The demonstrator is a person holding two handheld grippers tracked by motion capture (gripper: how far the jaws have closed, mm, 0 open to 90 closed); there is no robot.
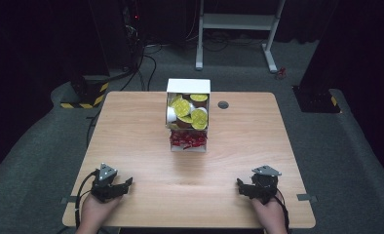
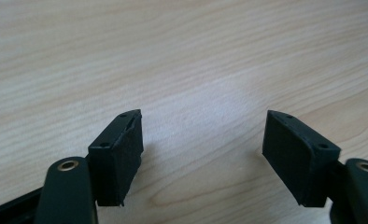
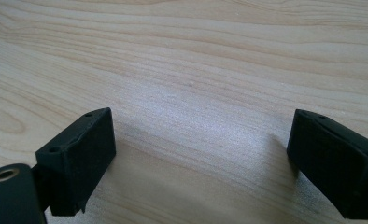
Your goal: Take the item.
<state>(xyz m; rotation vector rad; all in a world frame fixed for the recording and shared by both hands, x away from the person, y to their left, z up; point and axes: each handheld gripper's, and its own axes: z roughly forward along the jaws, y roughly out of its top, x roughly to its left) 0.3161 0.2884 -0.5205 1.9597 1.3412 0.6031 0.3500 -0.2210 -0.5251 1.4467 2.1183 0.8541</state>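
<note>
Dark room, wooden table (image 1: 131,126) — both grippers parked at the lower edge, nothing held.

Left gripper (image 1: 126,184) sits lower left of the high view, right gripper (image 1: 240,186) lower right; in the gripper views both pairs of jaws stand wide over bare wood. White box (image 1: 188,87) is at upper centre of the table, well apart from both — packed with yellow-lidded cups (image 1: 189,111), red packets (image 1: 187,140) in its lower section. Looks like the start, before any reach. Next move likely calls for a long reach toward the box, jaws kept wide enough for a cup.
</note>
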